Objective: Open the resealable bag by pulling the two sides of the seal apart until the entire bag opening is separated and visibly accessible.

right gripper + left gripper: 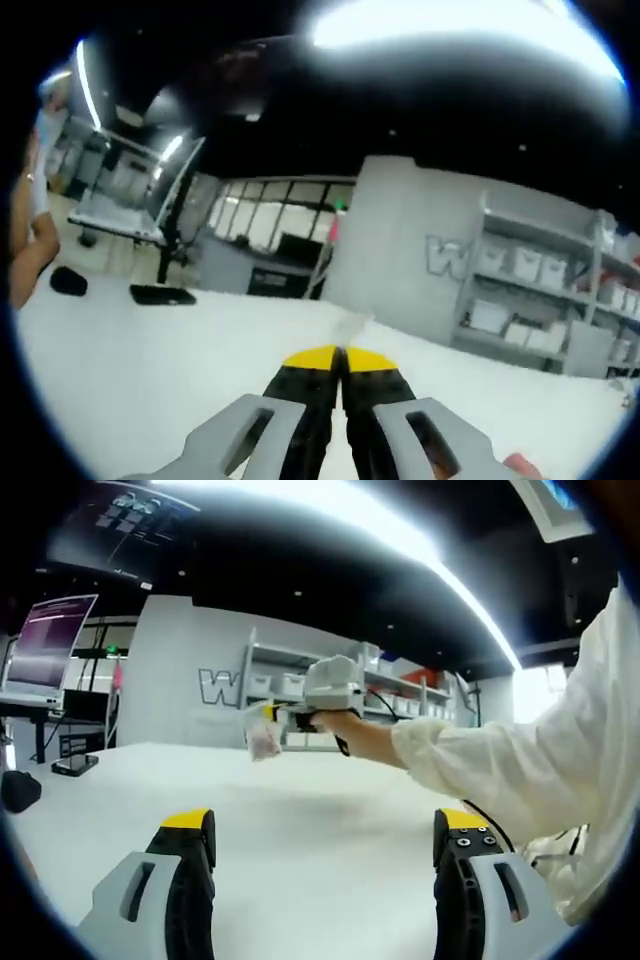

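Note:
In the left gripper view, a hand in a white sleeve point(520, 770) holds my right gripper point(268, 714) up over the white table point(320, 810). It is shut on the top edge of a small clear resealable bag point(263, 742), which hangs below its yellow tips with something pale pinkish inside. My left gripper point(325, 840) is low and nearer the camera, well short of the bag, with its jaws wide apart and nothing between them. In the right gripper view, the right gripper point(340, 358) has its yellow tips pressed together, and a thin translucent strip of the bag point(352, 326) sticks out beyond them.
Two black objects lie on the table's left part, a small device point(75, 765) and a rounded one point(20, 790). A monitor point(50, 640) stands behind them. Shelves with white bins point(400, 690) line the grey back wall. A person's arm point(25, 240) shows at the left of the right gripper view.

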Tool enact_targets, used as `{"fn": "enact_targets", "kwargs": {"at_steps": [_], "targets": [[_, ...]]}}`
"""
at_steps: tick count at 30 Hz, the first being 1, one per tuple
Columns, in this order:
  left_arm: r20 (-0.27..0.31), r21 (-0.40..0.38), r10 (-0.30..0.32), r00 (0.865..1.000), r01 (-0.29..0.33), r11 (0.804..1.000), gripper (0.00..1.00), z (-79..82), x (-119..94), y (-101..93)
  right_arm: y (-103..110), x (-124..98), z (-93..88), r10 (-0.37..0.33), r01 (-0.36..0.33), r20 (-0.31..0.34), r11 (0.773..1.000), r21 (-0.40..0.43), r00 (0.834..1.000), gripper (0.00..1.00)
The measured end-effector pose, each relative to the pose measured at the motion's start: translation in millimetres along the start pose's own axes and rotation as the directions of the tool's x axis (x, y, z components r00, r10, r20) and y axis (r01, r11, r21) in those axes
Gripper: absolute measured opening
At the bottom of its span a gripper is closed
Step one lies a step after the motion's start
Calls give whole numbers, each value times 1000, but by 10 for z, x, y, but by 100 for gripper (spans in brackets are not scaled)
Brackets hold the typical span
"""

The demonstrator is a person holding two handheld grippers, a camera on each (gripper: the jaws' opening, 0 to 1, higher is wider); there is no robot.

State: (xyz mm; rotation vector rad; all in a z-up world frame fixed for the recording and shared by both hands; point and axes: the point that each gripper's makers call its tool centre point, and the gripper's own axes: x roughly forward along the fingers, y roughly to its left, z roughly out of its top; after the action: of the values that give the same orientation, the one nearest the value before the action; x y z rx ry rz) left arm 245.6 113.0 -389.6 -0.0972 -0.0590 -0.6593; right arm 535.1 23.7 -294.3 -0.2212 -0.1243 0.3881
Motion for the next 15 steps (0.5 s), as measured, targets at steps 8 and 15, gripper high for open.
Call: {"fn": "enact_targets", "kwargs": {"at_steps": [8, 15], "targets": [[-6, 3, -3, 1000, 3, 1000, 88, -19, 5, -17, 8, -105, 62, 15, -15, 13, 999, -31, 1000, 0], [-12, 4, -1, 1000, 1, 1000, 88, -36, 2, -18, 10, -159, 42, 30, -30, 7, 999, -36, 1000, 0]]}}
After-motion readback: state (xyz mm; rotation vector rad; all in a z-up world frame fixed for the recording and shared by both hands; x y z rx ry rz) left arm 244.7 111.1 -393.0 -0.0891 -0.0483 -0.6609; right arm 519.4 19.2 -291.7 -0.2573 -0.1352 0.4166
